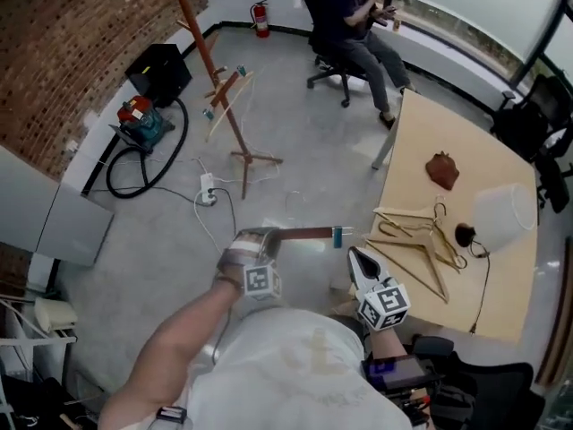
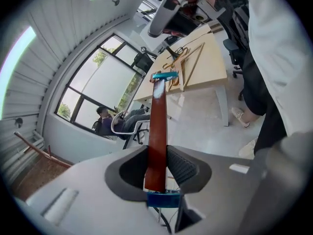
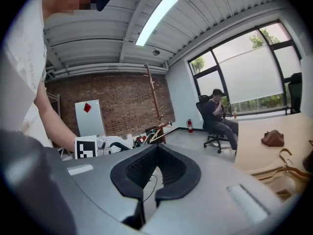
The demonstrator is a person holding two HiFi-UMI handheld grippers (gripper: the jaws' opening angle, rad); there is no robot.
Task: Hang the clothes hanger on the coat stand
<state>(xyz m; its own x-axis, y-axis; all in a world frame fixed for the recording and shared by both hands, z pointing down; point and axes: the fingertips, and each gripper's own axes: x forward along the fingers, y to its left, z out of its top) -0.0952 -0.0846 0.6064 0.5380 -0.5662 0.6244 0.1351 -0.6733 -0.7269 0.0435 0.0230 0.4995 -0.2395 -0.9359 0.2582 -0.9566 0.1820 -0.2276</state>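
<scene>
My left gripper [image 1: 261,245] is shut on a dark brown wooden hanger bar [image 1: 304,234] that carries a blue clip [image 1: 337,236] at its far end. In the left gripper view the bar [image 2: 157,131] runs up from between the pads, with a blue clip [image 2: 165,76] at the top and another one low at the jaws. The right gripper [image 1: 356,256] hangs just right of the bar's end, shut with nothing in it [image 3: 157,148]. A wooden coat stand [image 1: 219,79] rises on the floor at the upper left, and another clip hanger [image 1: 228,92] rests against it.
A light wooden table [image 1: 466,285] at the right carries several pale hangers [image 1: 416,236], a brown pouch [image 1: 442,170] and a white lamp shade [image 1: 501,215]. A person sits on an office chair [image 1: 331,65] at the back. A vacuum [image 1: 143,122], cables and a power strip [image 1: 207,189] lie by the brick wall.
</scene>
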